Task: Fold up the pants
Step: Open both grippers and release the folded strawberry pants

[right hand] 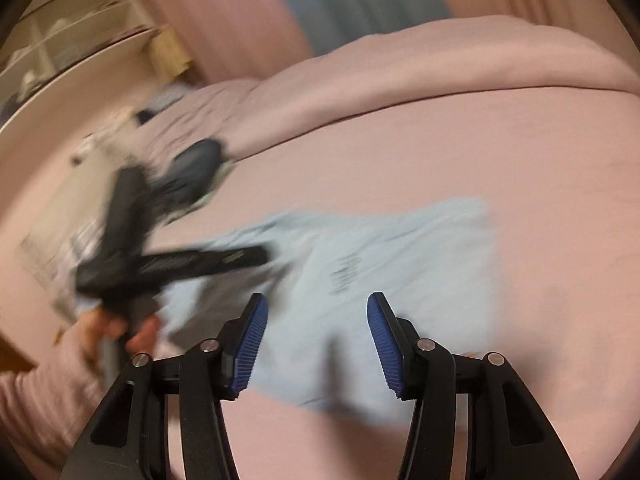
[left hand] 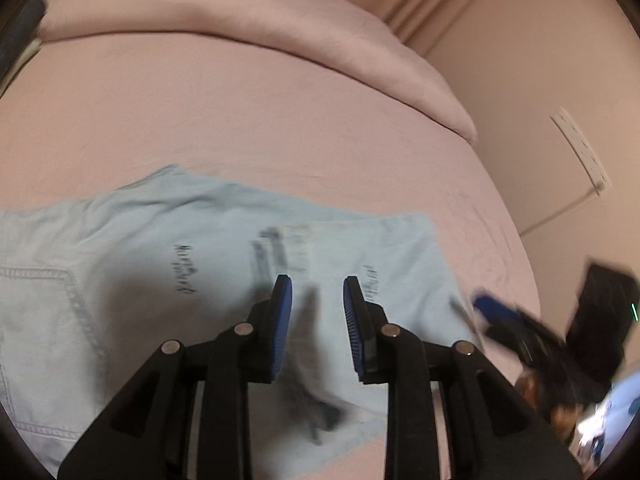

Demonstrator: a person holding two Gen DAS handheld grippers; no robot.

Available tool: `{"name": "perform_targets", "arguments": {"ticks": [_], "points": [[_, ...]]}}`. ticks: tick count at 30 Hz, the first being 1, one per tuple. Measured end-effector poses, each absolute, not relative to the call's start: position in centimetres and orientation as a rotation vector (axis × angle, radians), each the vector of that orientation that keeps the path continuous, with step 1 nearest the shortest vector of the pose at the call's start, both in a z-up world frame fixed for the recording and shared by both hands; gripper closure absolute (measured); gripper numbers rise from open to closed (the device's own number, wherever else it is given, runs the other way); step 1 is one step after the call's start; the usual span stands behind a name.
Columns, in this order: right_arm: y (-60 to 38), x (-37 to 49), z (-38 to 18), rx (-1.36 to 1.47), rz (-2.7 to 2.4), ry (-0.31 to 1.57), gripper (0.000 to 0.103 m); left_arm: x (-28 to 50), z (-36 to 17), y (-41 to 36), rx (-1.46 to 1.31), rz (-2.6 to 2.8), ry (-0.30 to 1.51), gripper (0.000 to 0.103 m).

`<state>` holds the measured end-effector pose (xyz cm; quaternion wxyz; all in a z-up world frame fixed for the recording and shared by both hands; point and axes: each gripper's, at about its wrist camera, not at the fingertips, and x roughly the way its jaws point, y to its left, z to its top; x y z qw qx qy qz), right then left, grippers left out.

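Note:
Light blue denim pants [left hand: 168, 248] lie folded flat on a pink bed sheet [left hand: 240, 120]; a back pocket shows at the left. My left gripper [left hand: 317, 284] is open and empty just above the pants' right part. It also shows blurred in the right wrist view [right hand: 264, 256], held by a hand. My right gripper [right hand: 316, 304] is open and empty above the pants [right hand: 400, 248] near their front edge. It appears blurred at the right edge of the left wrist view [left hand: 484, 304].
A folded pink duvet [left hand: 240, 12] lies across the far side of the bed. A dark garment [right hand: 196, 164] sits at the bed's left. White shelves [right hand: 80, 28] stand beyond. A wall [left hand: 520, 80] borders the bed on the right.

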<state>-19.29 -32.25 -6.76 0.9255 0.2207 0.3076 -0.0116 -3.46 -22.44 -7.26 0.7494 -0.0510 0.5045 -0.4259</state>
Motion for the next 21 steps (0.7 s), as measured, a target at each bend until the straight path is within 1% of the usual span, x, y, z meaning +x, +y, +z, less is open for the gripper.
{"name": "perform_targets", "arguments": {"ticks": [2,3,4,7,9,11,12,16,21], "points": [[-34.1,-18.2,-6.6,0.452,-0.101,0.664,0.05,-4.3,-6.6,-24.2,-0.088,-0.97,1.093,0.077],[-34.7,-17.5,-6.6,0.445,-0.115,0.674,0.056,-5.0,-6.6,-25.1,-0.068,-0.999,1.09,0.077],[-35.5,-16.8,-6.6,0.435,-0.127,0.685,0.063,-5.4,-6.8,-25.6,-0.059,-1.011,1.094,0.077],[-37.7,-13.9,-7.1,0.392,-0.197,0.75,0.071,-6.4,-8.2,-26.8,0.011,-1.012,1.136,0.077],[-39.2,-11.6,-8.3,0.376,-0.242,0.82,0.071,-6.8,-10.4,-27.1,0.071,-0.948,1.193,0.078],[-40.0,-10.3,-10.6,0.354,-0.266,0.927,0.071,-6.9,-11.7,-26.5,0.047,-0.942,1.219,0.08],[-39.9,-10.0,-11.1,0.348,-0.258,0.931,0.071,-6.9,-11.8,-26.0,0.016,-0.955,1.201,0.082],[-40.0,-10.8,-10.3,0.33,-0.263,0.908,0.071,-6.4,-12.0,-25.7,-0.005,-0.956,1.23,0.083],[-37.2,-15.7,-9.1,0.331,-0.199,0.807,0.071,-6.3,-12.1,-25.5,-0.007,-0.954,1.222,0.083]]}}
